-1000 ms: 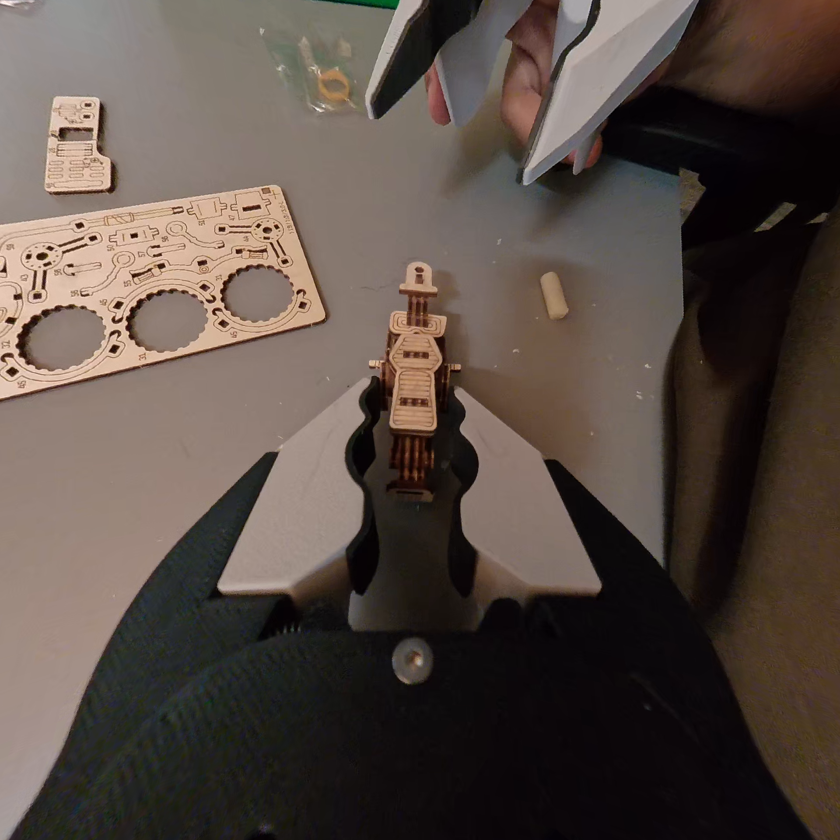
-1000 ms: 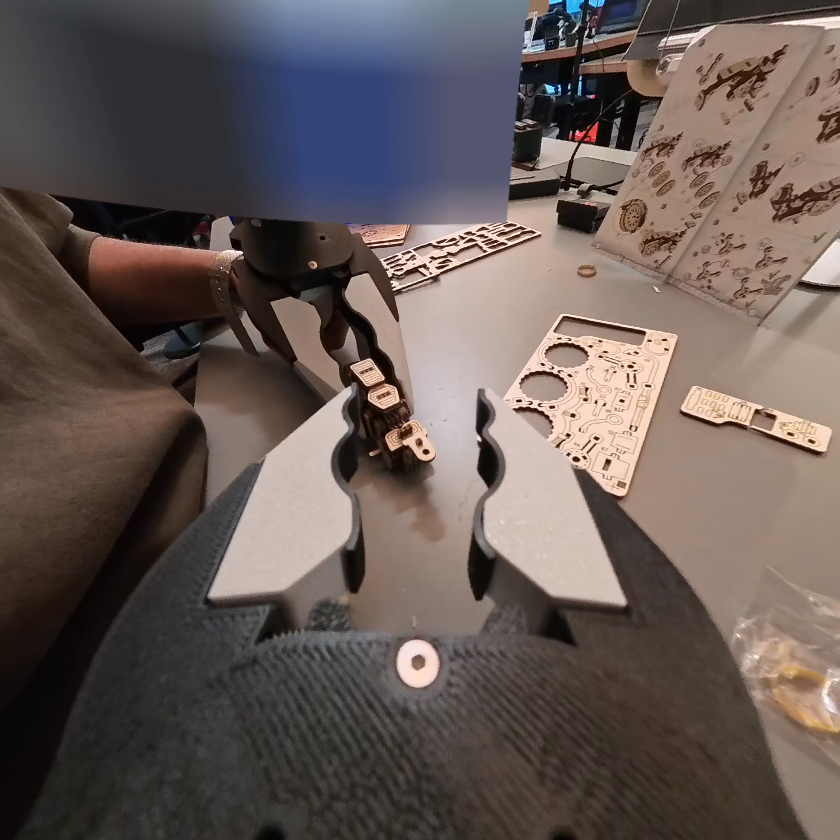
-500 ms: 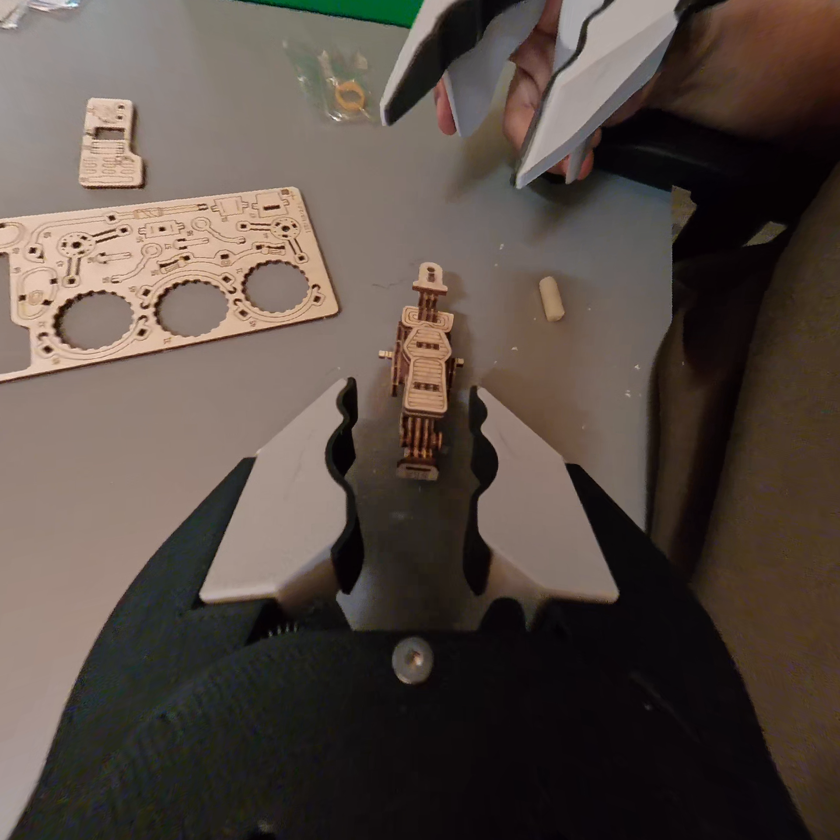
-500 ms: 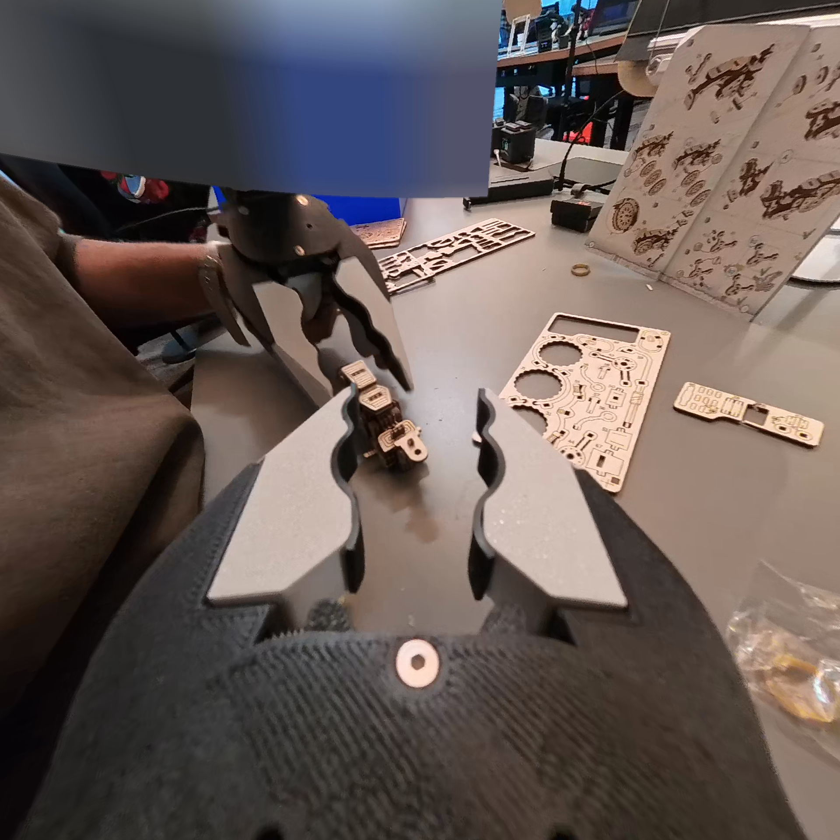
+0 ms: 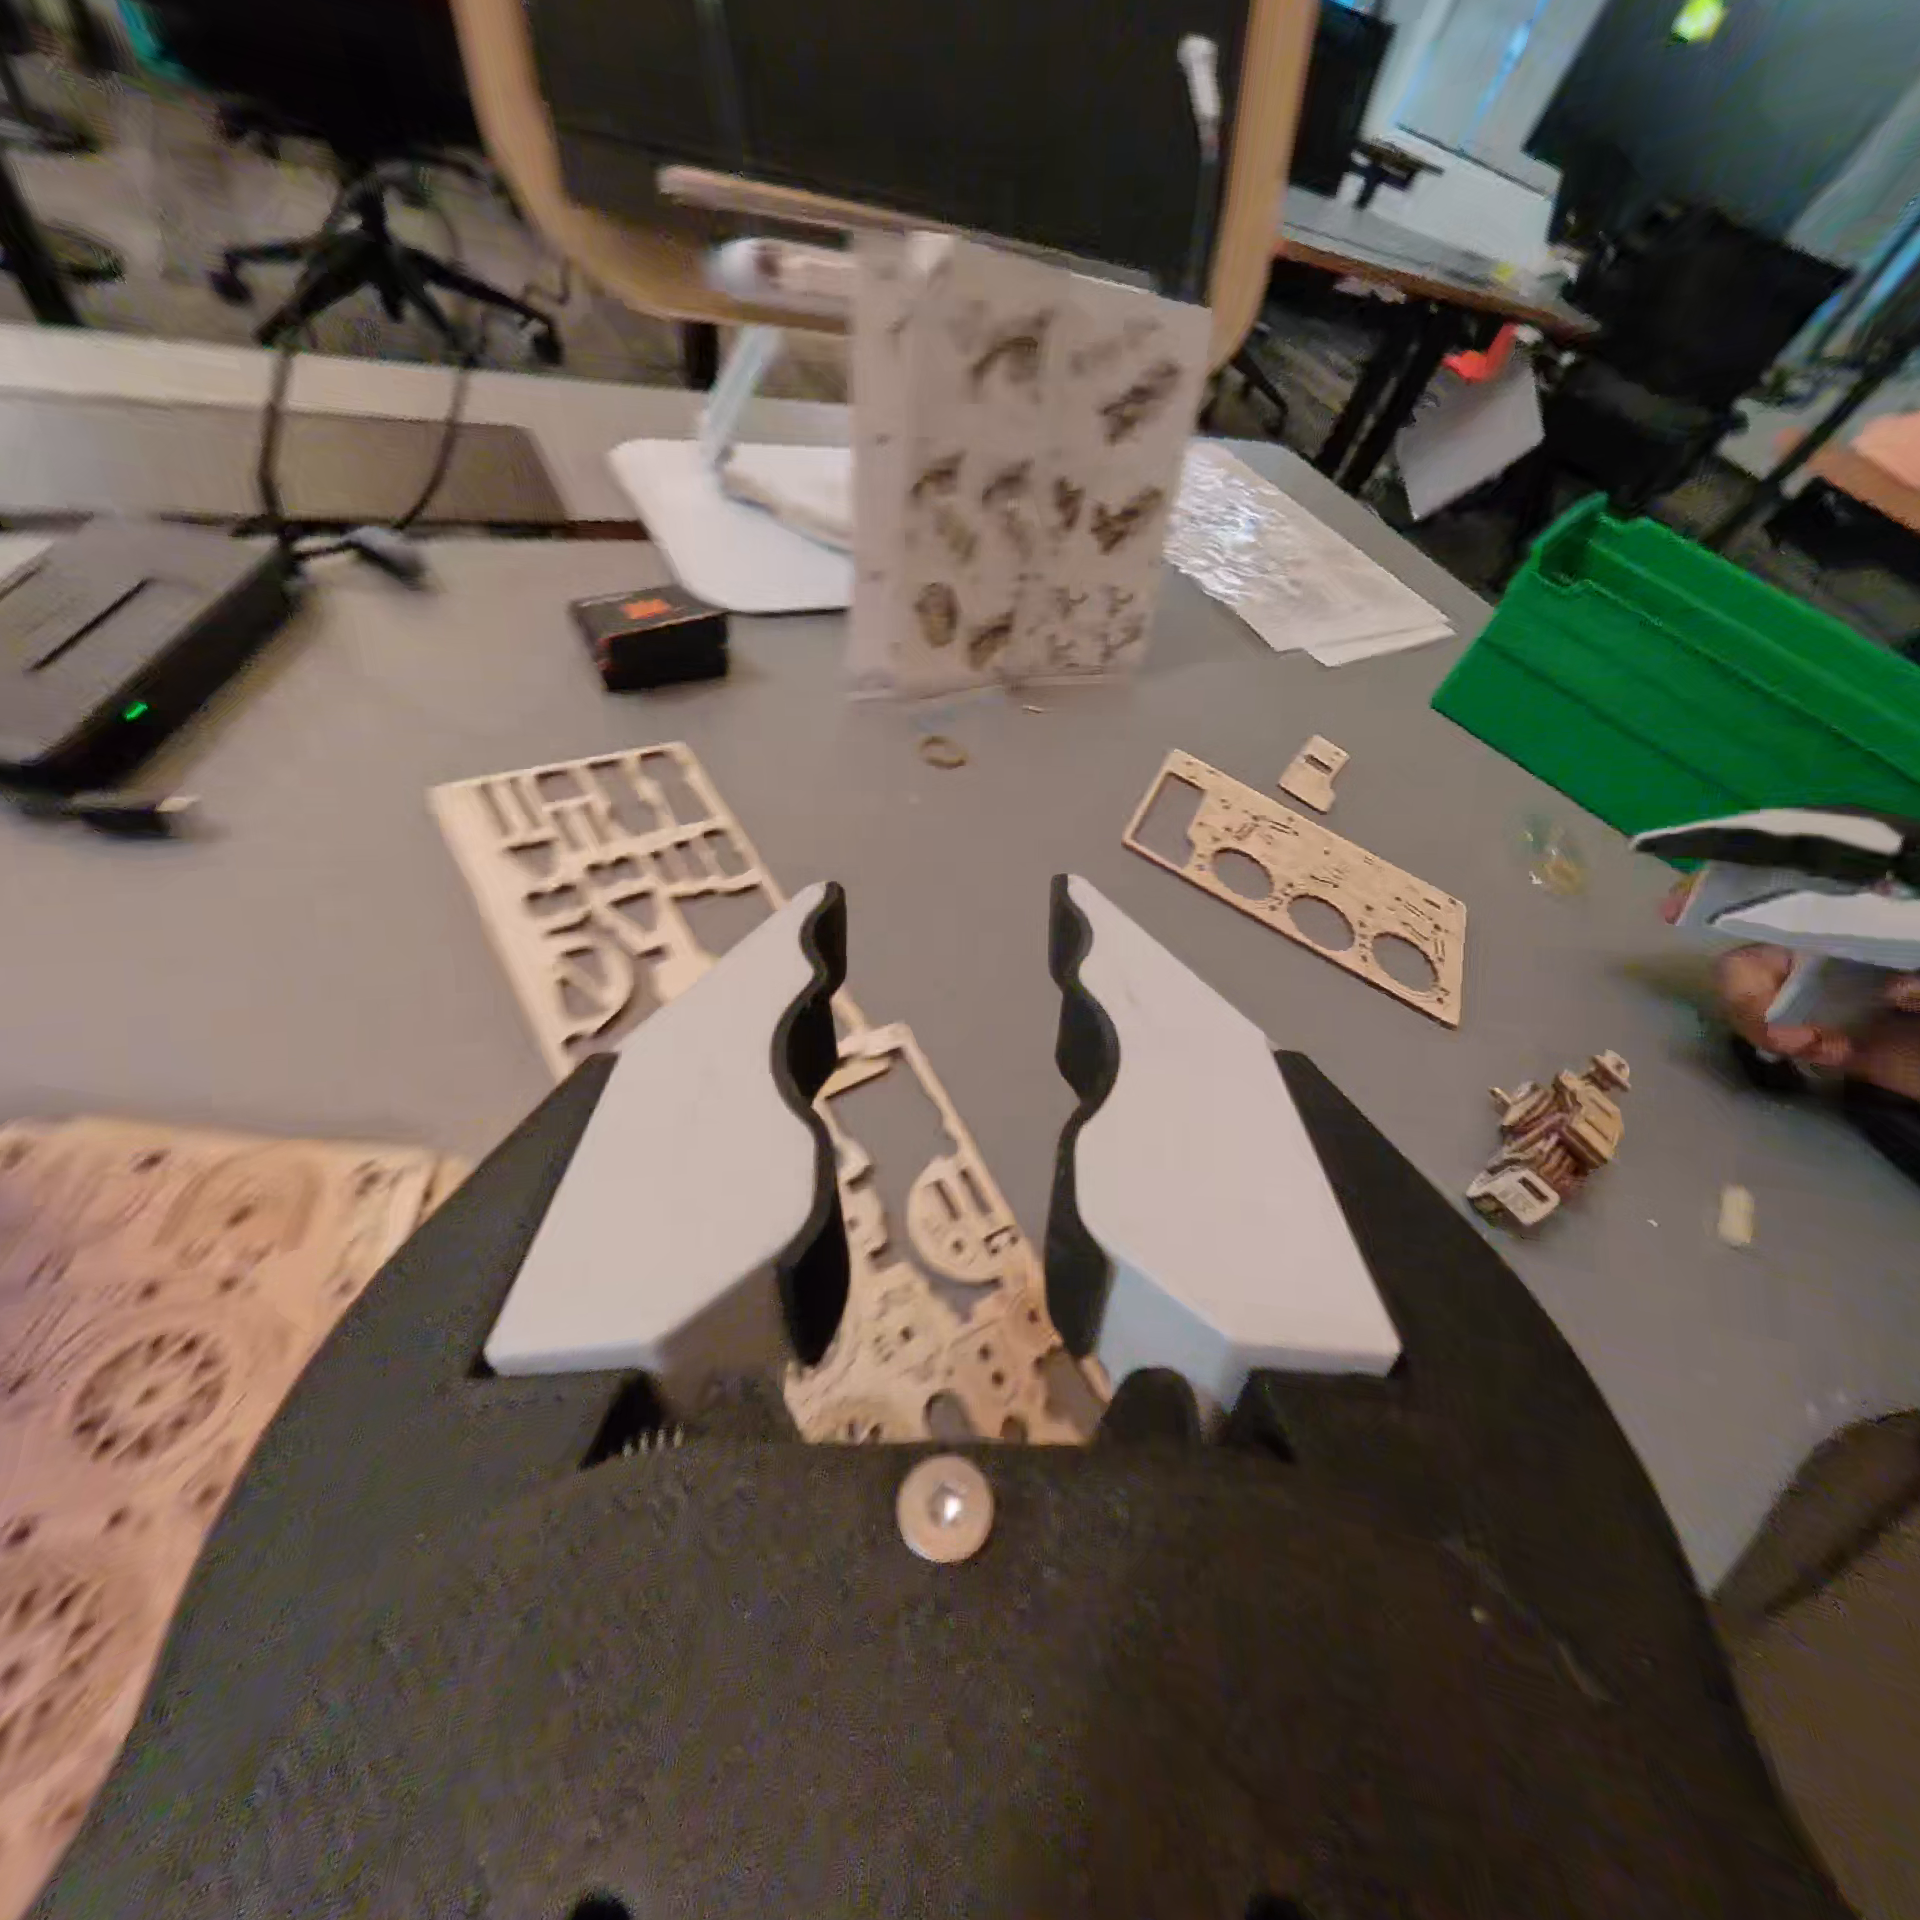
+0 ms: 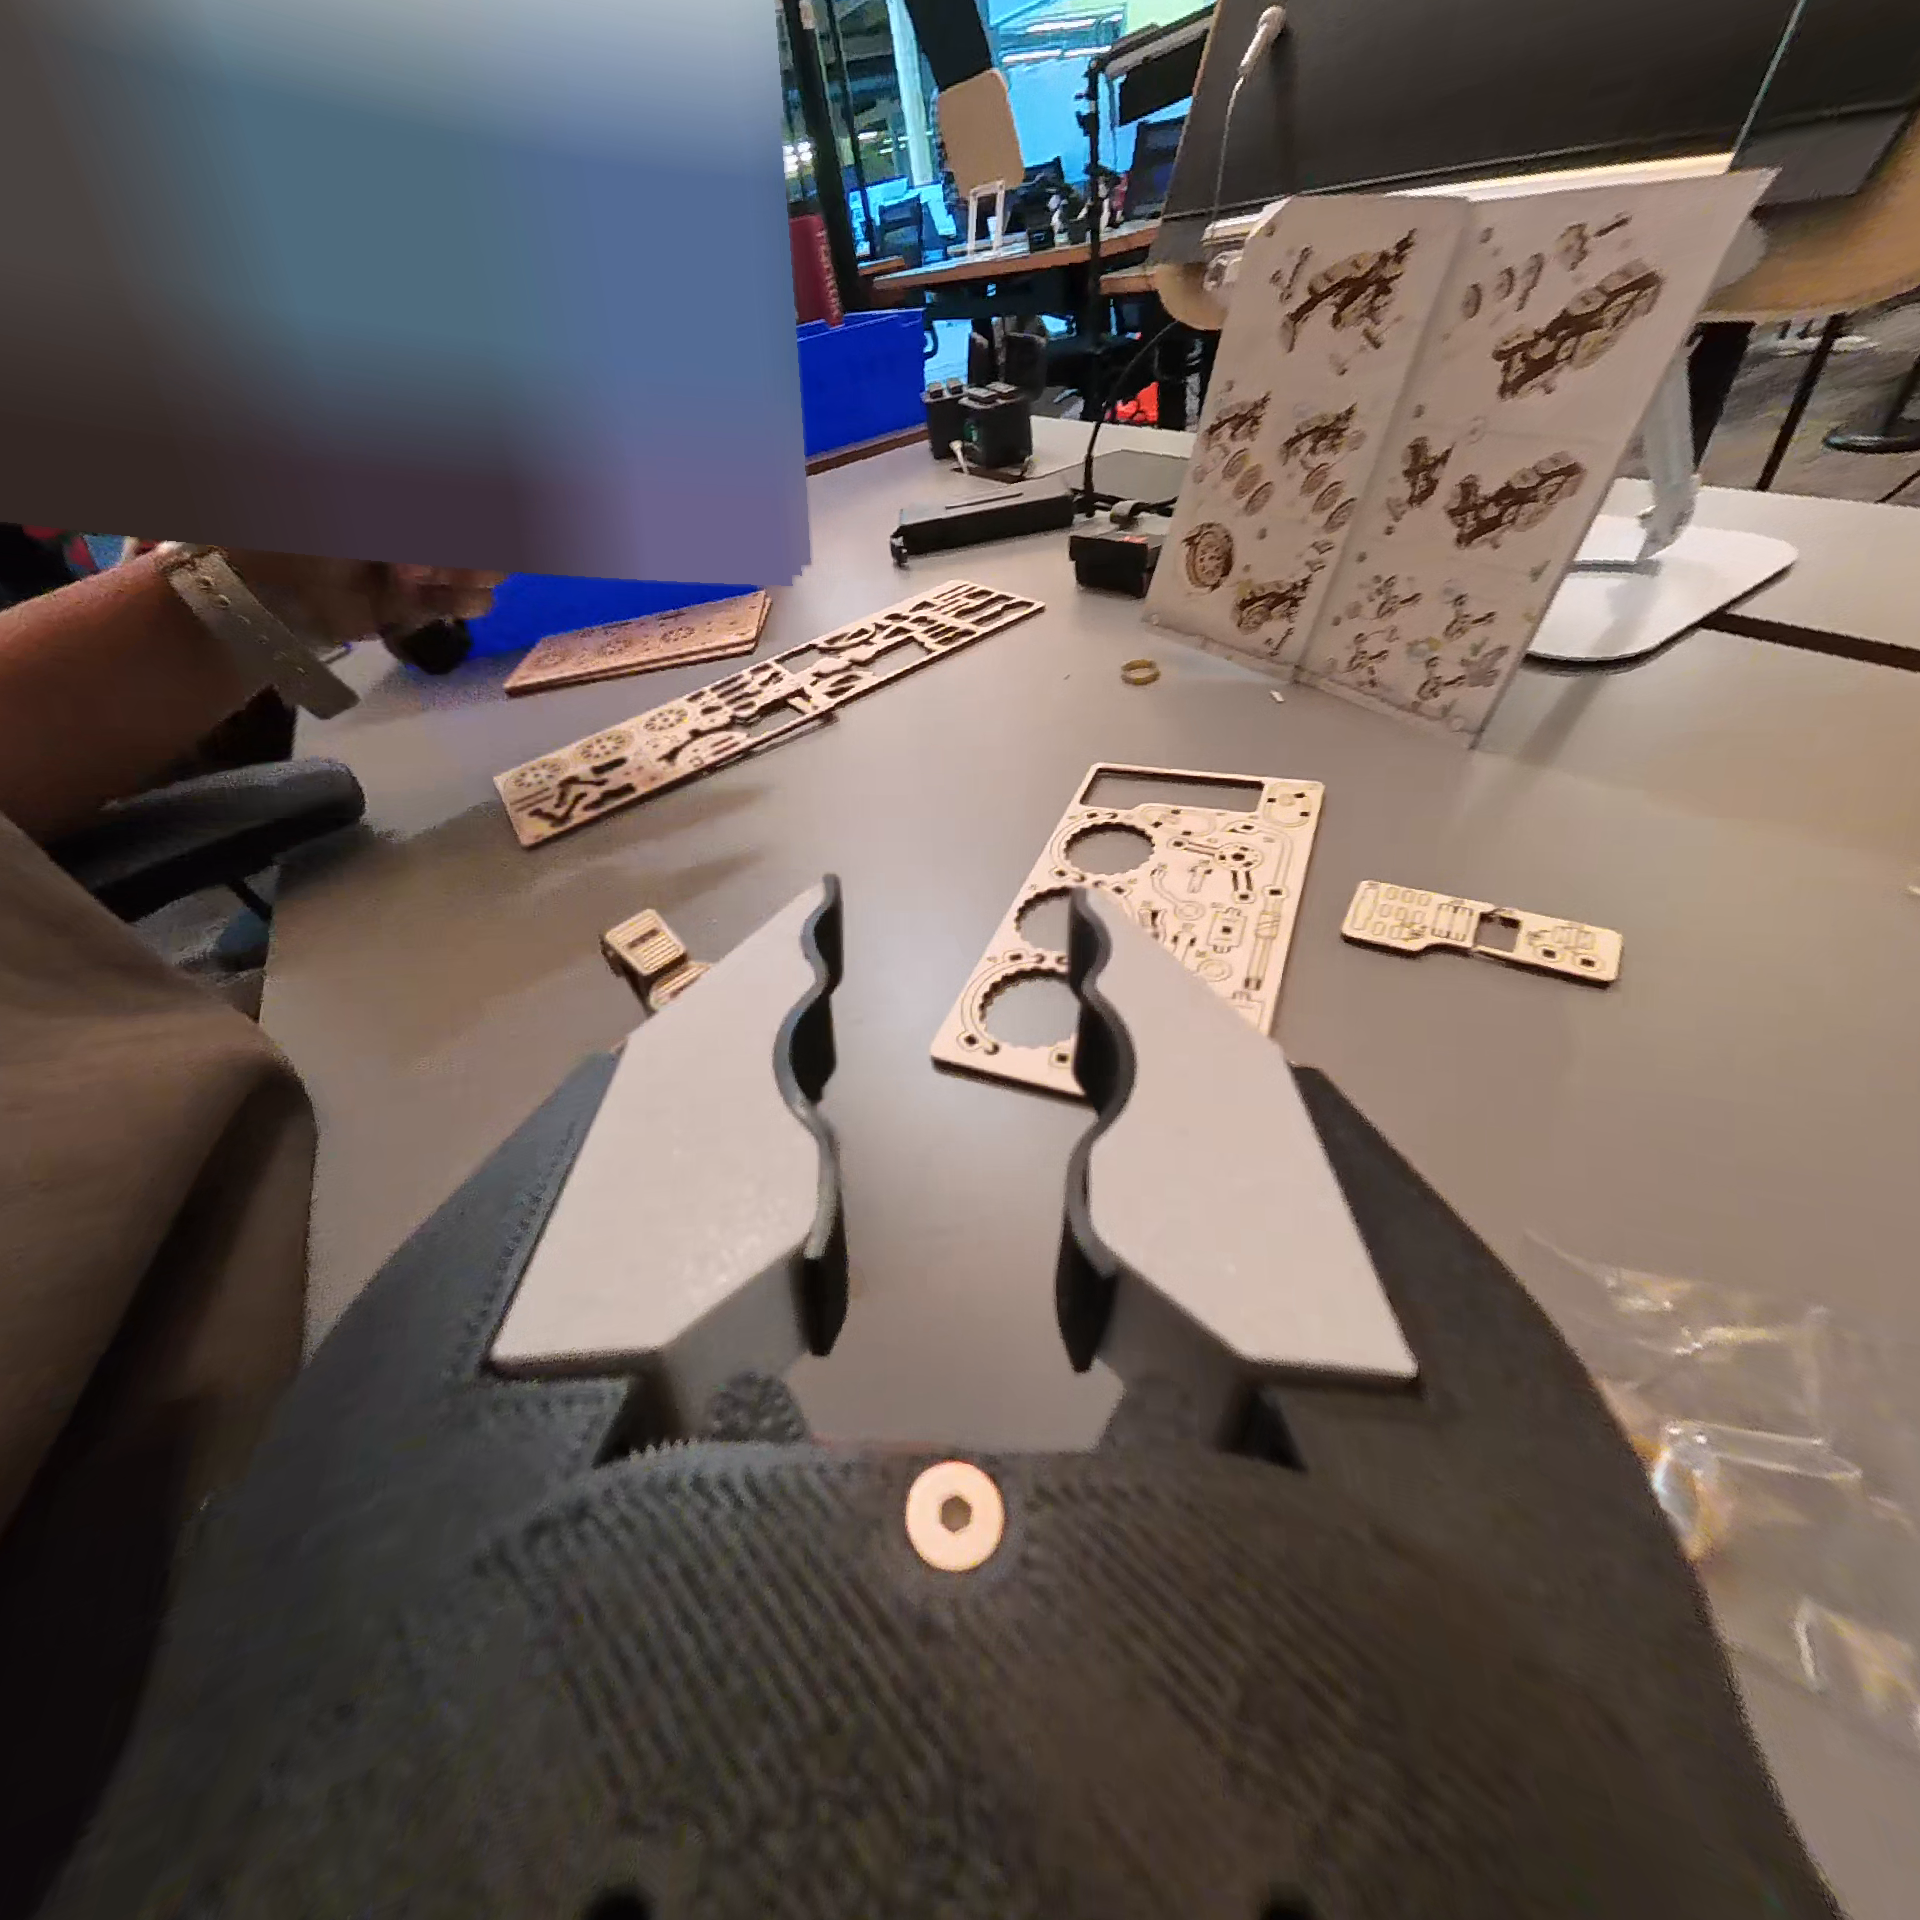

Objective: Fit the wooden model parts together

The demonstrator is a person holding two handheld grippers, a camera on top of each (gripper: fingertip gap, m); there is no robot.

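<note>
The small built wooden model piece (image 5: 1553, 1138) lies on the grey table (image 5: 260, 935) at the right of the left wrist view; its end shows beside the left finger in the right wrist view (image 6: 649, 951). My left gripper (image 5: 945, 904) is open and empty above a long punched wooden sheet (image 5: 613, 894). My right gripper (image 6: 951, 899) is open and empty, hovering over bare table beside the sheet with three round holes (image 6: 1153, 914). It also shows at the right edge of the left wrist view (image 5: 1652, 878).
A small wooden fragment (image 6: 1481, 930), a folded instruction sheet (image 6: 1455, 436), a loose ring (image 6: 1140, 671), a clear bag (image 6: 1745, 1434), a green bin (image 5: 1683, 665), a black box (image 5: 649, 636), a stack of wooden sheets (image 5: 156, 1299) and a white peg (image 5: 1733, 1214) are around. Spacing between my two grippers at the tips: around 30 cm.
My left gripper opened, let go of the model piece, and swung left and up over the long sheet. The model piece now lies alone on the table. My right gripper turned slightly right.
</note>
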